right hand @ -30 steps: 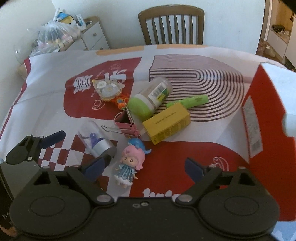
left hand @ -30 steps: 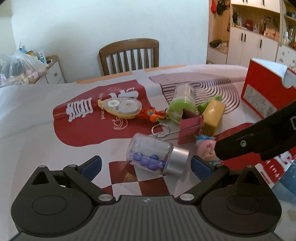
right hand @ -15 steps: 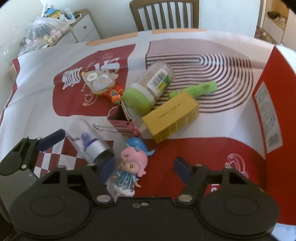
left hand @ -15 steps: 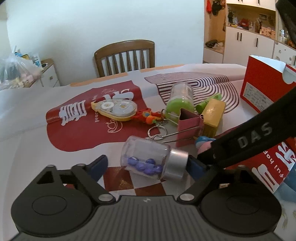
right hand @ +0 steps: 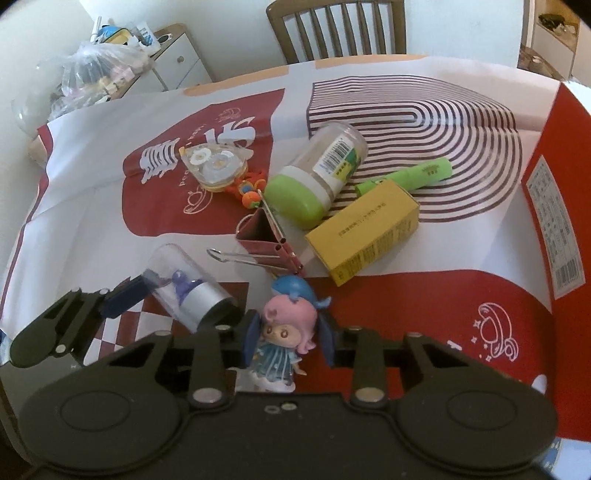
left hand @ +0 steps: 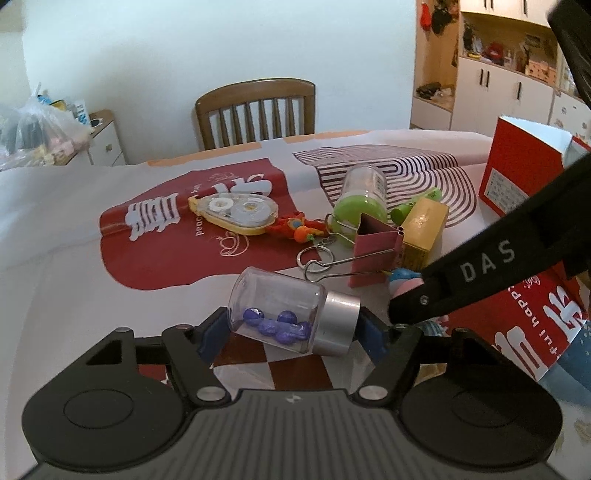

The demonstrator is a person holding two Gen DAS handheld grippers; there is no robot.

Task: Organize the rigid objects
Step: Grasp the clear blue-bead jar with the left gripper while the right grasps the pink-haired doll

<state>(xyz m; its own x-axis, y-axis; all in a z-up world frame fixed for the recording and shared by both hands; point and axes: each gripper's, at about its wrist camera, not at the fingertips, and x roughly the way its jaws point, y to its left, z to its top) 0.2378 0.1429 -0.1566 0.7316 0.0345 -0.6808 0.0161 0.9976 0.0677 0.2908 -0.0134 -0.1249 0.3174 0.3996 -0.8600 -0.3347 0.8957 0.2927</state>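
A clear vial with purple beads and a silver cap lies on its side on the printed tablecloth. My left gripper straddles it lengthwise. Its jaws are closing, one blue pad against the glass base and the other against the cap. In the right wrist view the vial shows with one left finger at its end. A small doll with pink hair and a blue dress stands between the pads of my right gripper. These jaws are closing too, and both pads touch the doll's head.
Just beyond lie a red binder clip, a yellow box, a green-capped jar, a green marker, a tape dispenser and an orange keychain. A red carton stands at the right. A chair is behind the table.
Both pairs of jaws have narrowed from wide open: the left onto the vial's ends, the right onto the doll's head. The right gripper has slid in over the doll.
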